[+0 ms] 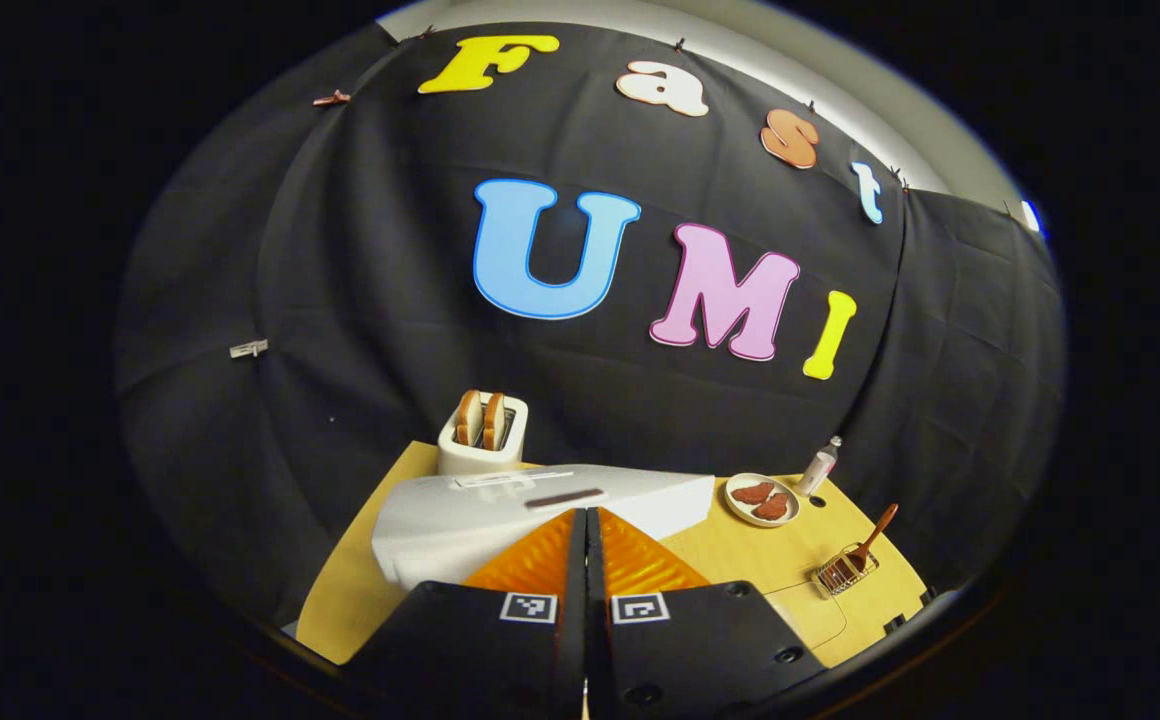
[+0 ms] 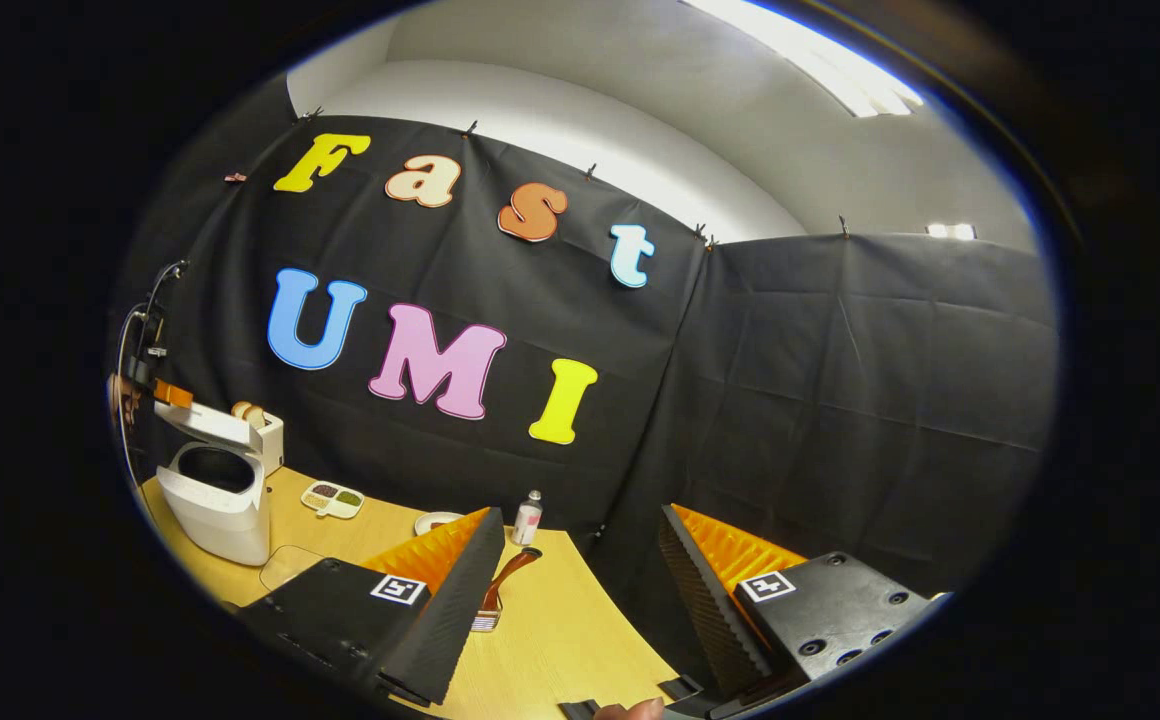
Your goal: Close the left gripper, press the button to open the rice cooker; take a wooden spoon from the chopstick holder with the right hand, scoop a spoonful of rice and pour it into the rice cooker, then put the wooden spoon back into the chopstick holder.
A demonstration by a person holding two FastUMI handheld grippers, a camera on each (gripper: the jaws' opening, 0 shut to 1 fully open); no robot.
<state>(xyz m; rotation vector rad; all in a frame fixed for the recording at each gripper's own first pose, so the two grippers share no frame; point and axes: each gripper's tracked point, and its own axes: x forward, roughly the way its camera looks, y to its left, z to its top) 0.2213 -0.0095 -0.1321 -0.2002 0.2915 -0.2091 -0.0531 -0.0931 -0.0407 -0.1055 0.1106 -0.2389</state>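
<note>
Just ahead of the clenched left gripper [image 1: 585, 560], the rice cooker [image 2: 215, 490] is standing lid-up, while the right gripper [image 2: 580, 580] is hanging spread wide above the wooden spoon [image 2: 508, 580] in its chopstick holder [image 1: 845, 572]; closing off-centre risks tipping the holder.

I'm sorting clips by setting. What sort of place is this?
Likely a staged kitchen set in a recording booth, not a home. A wooden table stands against black cloth walls and carries a rice cooker with its lid up, a toaster holding bread, and a wooden spoon in a wire holder.
</note>
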